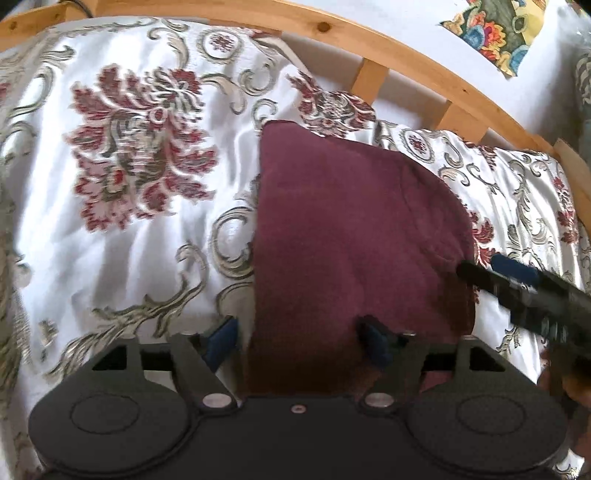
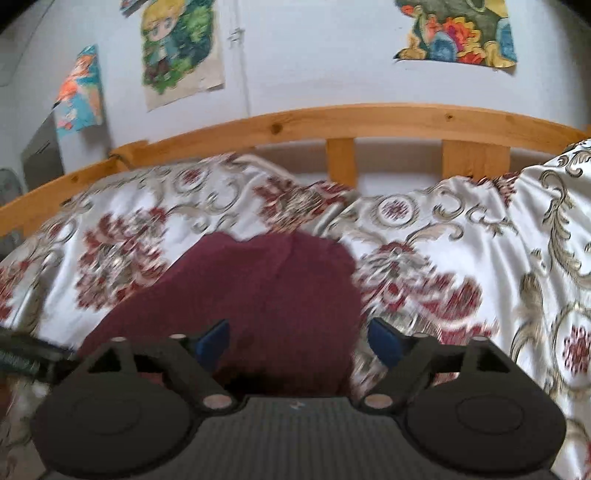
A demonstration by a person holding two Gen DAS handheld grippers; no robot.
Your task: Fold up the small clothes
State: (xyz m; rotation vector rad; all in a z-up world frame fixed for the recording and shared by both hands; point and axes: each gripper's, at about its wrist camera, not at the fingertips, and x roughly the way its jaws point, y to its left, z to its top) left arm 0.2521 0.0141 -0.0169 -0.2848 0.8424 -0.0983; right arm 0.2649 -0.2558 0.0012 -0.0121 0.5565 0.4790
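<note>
**Both hand-held grippers standing open over one maroon garment on the bed**

Left wrist view: the left hand-held gripper (image 1: 299, 341) is hanging with its jaws spread wide and nothing clamped — one blue pad sits over the bedspread (image 1: 110, 240) just off the cloth's left edge, the other over the cloth itself. The maroon garment (image 1: 351, 229) is lying flat in the middle of the bed, reaching from under the fingers toward the wooden bed rail (image 1: 406, 70). Its straight left side and doubled look suggest a fold is already laid down, which would explain why nothing is gripping it. The right hand-held gripper (image 1: 495, 267) is coming in from the right edge, its tip at the garment's right border; from here its jaws cannot be read.

Right wrist view: the right hand-held gripper's jaws are also standing wide and empty, the garment's near right edge lying between and below them. The picture is smeared, so contact cannot be judged.

Counting: one garment, two grippers, three posters (image 2: 458, 33) on the wall, two rail slats showing in this view.
</note>
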